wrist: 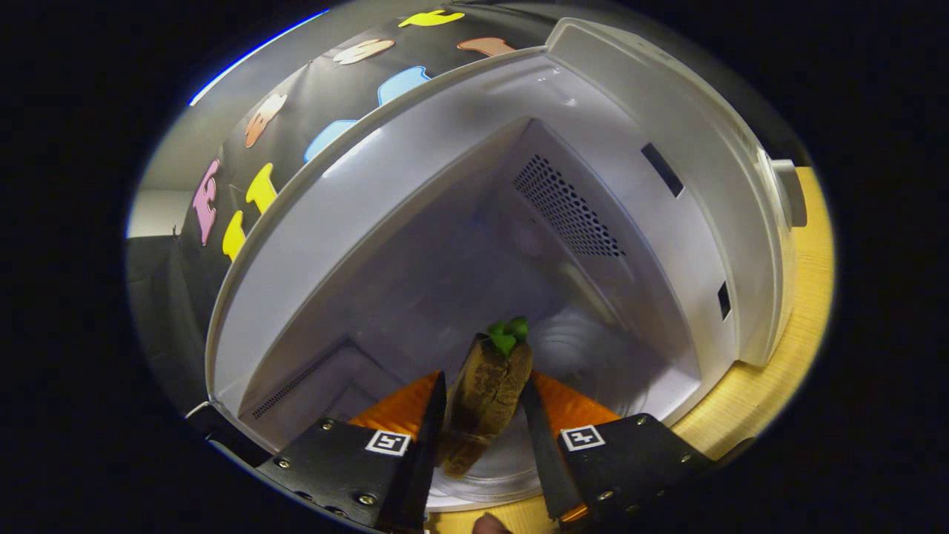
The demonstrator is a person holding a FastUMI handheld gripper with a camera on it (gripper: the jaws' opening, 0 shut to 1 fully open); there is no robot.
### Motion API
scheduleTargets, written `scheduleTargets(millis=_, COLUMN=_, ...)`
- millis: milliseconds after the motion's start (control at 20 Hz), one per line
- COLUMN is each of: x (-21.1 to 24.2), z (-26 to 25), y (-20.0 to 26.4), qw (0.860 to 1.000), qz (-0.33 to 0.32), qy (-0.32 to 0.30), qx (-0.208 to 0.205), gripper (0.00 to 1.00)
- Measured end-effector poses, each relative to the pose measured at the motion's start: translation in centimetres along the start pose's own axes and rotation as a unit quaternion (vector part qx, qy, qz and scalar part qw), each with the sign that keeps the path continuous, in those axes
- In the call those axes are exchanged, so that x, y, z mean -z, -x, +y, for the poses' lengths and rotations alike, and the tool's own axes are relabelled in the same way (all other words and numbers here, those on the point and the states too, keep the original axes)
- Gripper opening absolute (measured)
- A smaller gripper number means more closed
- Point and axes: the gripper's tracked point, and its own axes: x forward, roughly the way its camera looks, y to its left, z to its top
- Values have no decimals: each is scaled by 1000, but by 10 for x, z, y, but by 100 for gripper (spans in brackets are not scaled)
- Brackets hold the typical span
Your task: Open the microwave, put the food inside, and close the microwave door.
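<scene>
The white microwave (460, 178) stands open, and I look straight into its pale cavity. My gripper (482, 397) reaches into the opening, its two orange-and-black fingers (434, 415) shut on the food (485, 397). The food is a brown sandwich-like piece with green leaf showing at its far end. It hangs just above the glass turntable (586, 348) on the cavity floor. A perforated vent (567, 208) marks the cavity's right inner wall.
The microwave's front frame (749, 245) with its latch slots rises to the right of the fingers. The microwave rests on a light wooden table (793, 356), which shows beyond that frame. A fingertip of the person (489, 525) peeks in below the fingers.
</scene>
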Motion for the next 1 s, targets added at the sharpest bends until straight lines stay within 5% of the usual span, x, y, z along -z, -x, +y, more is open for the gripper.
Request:
scheduleTargets(millis=300, x=-14, z=8, y=12, qw=990, qz=-54, qy=128, qx=21, gripper=73)
scheduleTargets(millis=400, x=-39, z=12, y=27, qw=969, qz=-117, qy=214, qx=44, gripper=75)
scheduleTargets(millis=450, x=-51, z=24, y=33, qw=956, qz=-150, qy=249, qx=38, gripper=87)
scheduleTargets(millis=500, x=-49, z=43, y=41, qw=950, qz=-163, qy=266, qx=17, gripper=87)
scheduleTargets(millis=1000, x=5, z=83, y=157, qw=938, qz=-73, qy=328, qx=-83, gripper=87)
